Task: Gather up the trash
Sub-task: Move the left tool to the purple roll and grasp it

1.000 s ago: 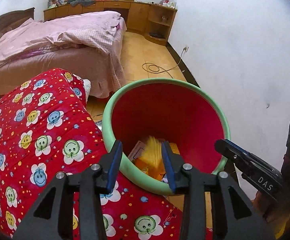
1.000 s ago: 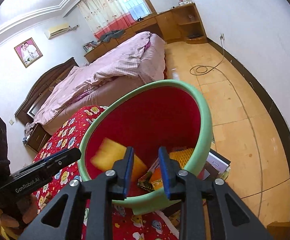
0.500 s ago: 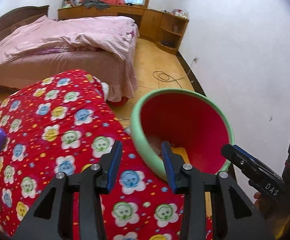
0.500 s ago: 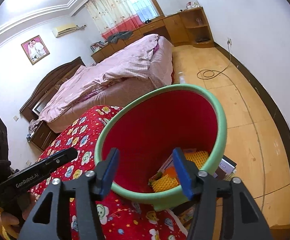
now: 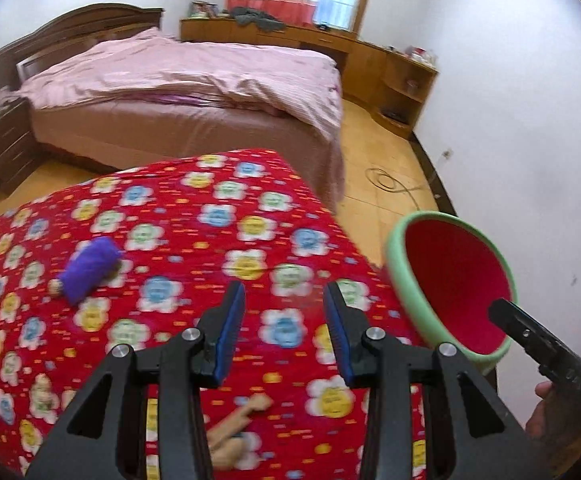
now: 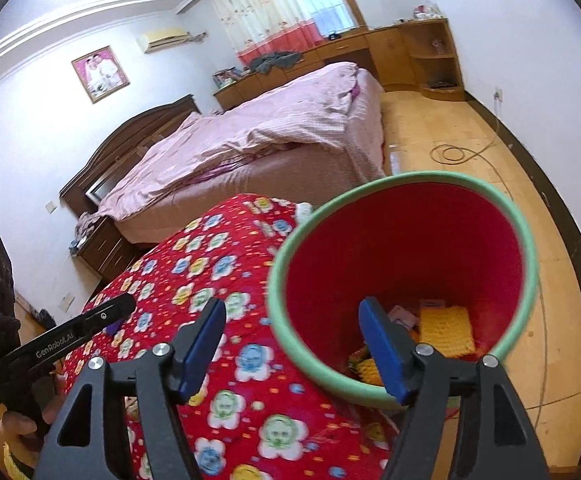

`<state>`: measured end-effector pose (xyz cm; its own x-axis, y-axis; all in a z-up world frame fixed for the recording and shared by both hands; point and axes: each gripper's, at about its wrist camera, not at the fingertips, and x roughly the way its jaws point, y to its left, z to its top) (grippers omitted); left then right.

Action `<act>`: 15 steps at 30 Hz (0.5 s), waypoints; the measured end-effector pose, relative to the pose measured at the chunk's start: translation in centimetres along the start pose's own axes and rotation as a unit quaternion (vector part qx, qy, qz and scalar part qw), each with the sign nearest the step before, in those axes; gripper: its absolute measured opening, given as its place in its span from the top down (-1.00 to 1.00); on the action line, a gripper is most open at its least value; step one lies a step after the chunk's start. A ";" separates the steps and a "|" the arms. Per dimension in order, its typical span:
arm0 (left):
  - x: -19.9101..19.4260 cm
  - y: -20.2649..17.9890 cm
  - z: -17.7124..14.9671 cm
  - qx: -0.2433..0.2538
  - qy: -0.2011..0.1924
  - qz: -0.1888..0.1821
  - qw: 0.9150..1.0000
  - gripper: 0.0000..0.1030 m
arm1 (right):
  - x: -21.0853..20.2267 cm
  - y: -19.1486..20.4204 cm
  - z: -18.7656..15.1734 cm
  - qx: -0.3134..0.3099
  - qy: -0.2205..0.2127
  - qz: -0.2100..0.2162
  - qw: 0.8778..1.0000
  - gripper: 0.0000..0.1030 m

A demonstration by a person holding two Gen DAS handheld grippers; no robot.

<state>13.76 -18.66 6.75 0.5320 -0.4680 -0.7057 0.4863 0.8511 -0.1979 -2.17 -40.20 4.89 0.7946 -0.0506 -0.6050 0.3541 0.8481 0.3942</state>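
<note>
Ahead-left of our empty, parted left gripper [image 5: 284, 320] lies the purple wrapper [image 5: 88, 266], long axis slanting away; our right gripper [image 6: 292, 344], jaws just opened and empty, hangs by the bin [image 6: 526, 248].

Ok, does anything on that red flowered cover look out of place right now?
Yes. A purple bundle lies loose on the red cover, away from the green-rimmed bin, with a tan, bone-like piece near the cover's front edge.
</note>
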 end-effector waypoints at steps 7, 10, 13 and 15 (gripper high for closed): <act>-0.7 5.5 0.4 -0.030 -0.007 0.041 0.999 0.22 | 2.3 4.3 0.3 -0.026 0.018 0.020 0.999 -0.41; -0.5 7.8 0.6 -0.039 -0.007 0.057 0.998 0.22 | 3.3 5.9 0.3 -0.035 0.026 0.027 0.999 -0.41; 0.0 9.8 0.9 -0.046 -0.002 0.067 0.997 0.21 | 4.4 7.2 0.1 -0.042 0.034 0.031 0.998 -0.41; 0.6 11.1 1.0 -0.051 0.004 0.073 0.996 0.21 | 5.0 7.9 0.0 -0.044 0.038 0.033 0.998 -0.41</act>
<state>20.17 -9.72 4.84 0.5861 -0.3353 -0.7376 0.3311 0.9300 -0.1597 4.59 -33.78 4.99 0.7737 0.0435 -0.6321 0.2560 0.8911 0.3748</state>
